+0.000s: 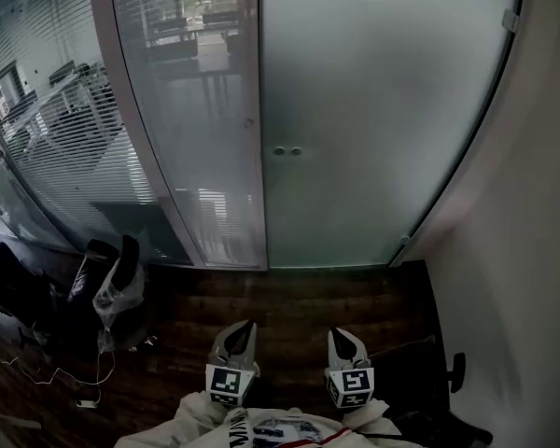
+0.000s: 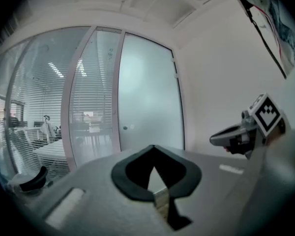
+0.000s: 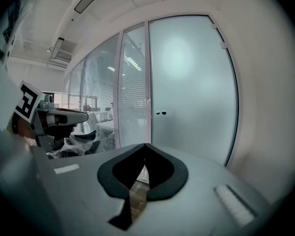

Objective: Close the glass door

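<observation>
Grippers: two, at the near edge of the head view, side by side and apart, both pointing toward the far wall.
Left gripper (image 1: 245,326): jaws closed tip to tip, nothing between them.
Right gripper (image 1: 340,333): jaws closed together likewise, holding nothing.
Marker cubes: two, one behind each pair of jaws.
Sleeves (image 1: 194,416): pale, just behind the grippers.
Floor (image 1: 299,297): dark wood boards, running from the grippers to the far wall.
Chair (image 1: 117,273): one made out, dark, left of the grippers, with a pale bag (image 1: 112,299) on it.
Cables (image 1: 47,377): thin and pale, on the floor at near left; count unclear.
Glass door (image 1: 373,110): one frosted leaf, far and straight ahead, well apart from both grippers, lying flush in its frame.
Door knobs (image 1: 287,151): two small round ones, side by side near the leaf's left edge.
Clear panel (image 1: 196,110): one narrow pane, just left of the door.
Blinds (image 1: 65,129): behind the glass wall at far left.
Wall (image 1: 537,250): plain white, right of the door.
</observation>
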`<action>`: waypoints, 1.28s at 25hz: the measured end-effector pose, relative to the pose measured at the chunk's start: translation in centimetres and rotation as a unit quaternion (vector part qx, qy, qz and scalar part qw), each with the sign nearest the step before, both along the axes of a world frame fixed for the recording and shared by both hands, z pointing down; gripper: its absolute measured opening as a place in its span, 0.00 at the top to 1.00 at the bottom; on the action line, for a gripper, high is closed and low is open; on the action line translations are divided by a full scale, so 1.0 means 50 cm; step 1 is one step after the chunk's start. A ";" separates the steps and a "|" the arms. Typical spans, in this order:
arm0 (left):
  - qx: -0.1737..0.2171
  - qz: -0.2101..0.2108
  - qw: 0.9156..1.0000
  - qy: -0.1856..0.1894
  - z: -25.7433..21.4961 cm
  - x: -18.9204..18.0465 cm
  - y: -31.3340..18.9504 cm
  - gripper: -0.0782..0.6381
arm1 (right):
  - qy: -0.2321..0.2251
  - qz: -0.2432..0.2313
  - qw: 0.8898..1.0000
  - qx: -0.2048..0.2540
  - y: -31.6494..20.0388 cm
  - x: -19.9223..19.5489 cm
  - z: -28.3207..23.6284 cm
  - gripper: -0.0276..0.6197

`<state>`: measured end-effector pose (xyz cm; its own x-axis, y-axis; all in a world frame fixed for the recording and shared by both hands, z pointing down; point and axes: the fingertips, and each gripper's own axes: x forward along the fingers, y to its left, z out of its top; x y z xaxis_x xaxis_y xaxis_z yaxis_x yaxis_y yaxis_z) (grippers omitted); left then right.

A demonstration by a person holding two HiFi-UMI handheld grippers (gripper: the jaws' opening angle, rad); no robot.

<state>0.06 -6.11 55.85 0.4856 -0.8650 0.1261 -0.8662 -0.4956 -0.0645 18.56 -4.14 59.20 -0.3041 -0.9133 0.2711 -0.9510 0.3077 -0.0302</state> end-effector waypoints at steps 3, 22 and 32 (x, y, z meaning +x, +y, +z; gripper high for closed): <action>-0.003 -0.001 1.000 -0.009 -0.004 0.020 0.054 0.89 | -0.004 -0.001 1.000 0.018 0.044 0.019 -0.015 0.95; 0.012 0.028 0.999 -0.023 -0.037 0.085 0.200 0.89 | -0.113 0.033 0.991 0.059 0.189 0.078 -0.097 0.95; 0.021 0.032 0.999 -0.005 -0.062 0.066 0.195 0.89 | -0.067 -0.007 0.996 0.053 0.188 -0.001 -0.110 0.95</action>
